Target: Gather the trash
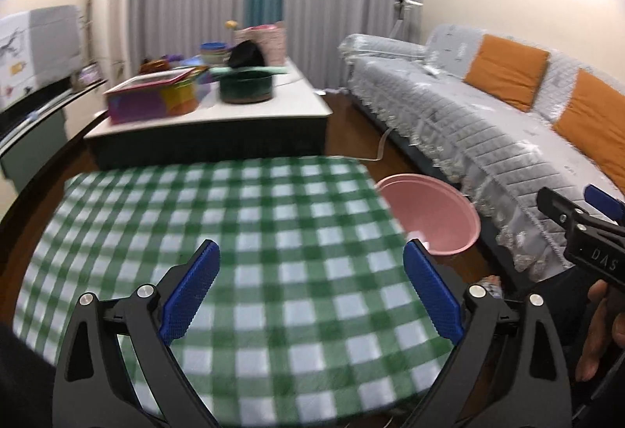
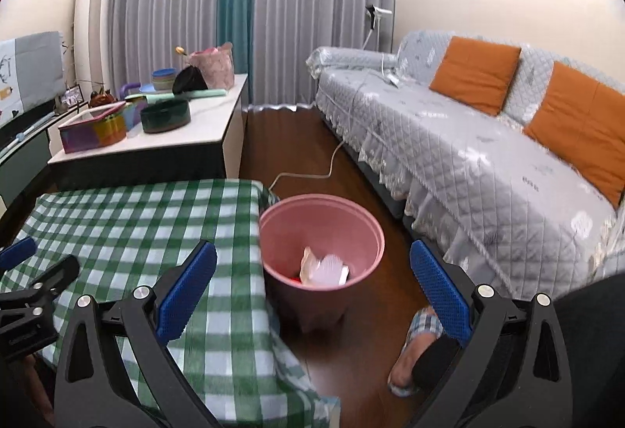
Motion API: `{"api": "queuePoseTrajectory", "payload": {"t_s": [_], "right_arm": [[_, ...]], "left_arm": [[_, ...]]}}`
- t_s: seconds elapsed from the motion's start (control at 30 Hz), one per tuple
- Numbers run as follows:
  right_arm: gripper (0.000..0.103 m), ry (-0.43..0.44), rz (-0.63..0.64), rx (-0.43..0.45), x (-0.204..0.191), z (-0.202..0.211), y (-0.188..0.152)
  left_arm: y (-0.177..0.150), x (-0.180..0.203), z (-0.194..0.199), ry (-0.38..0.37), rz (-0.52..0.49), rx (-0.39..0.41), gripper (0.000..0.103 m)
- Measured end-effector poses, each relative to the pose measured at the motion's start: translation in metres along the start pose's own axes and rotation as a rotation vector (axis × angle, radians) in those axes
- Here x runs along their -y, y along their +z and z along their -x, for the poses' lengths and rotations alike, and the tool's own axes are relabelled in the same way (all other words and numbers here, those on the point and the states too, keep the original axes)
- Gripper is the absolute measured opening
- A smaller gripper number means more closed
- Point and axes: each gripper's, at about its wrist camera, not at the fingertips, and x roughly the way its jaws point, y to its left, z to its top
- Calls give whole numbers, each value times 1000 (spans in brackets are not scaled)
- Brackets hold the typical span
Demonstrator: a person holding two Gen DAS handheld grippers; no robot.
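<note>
Trash (image 2: 324, 269) inside one pink bin (image 2: 363, 221)

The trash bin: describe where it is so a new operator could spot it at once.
Find the table with the green checked cloth; on the wooden floor between its right edge and the grey-covered sofa stands the pink bin. It is a round open plastic bucket with crumpled white paper at the bottom, the only pink container on the floor.

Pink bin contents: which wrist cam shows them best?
Right wrist. It looks down into the pink bin on the floor beside the checked table, and crumpled white trash shows at the bottom. The left wrist view catches only part of the bin past the table edge, with almost nothing visible inside.
</note>
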Motion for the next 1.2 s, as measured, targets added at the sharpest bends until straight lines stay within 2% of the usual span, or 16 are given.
{"api": "queuePoseTrajectory", "payload": {"t_s": [0.2, 0.33, 0.63, 0.87, 1.2], "right_arm": [[98, -8, 12, -30, -14, -7, -11], [98, -10, 17, -32, -20, -10, -10], [98, 16, 27, -42, -29, -13, -11], [98, 24, 32, -36, -32, -11, -11], [98, 22, 31, -35, -31, -11, -11]], "left_arm": [[-19, -24, -9, 52, 65, -47, 92], [-16, -33, -9, 29, 105, -29, 91], [-12, -19, -9, 1, 48, -26, 92], [-12, -20, -13, -18, 59, -56, 92], [-11, -17, -14, -17, 56, -55, 92]]}}
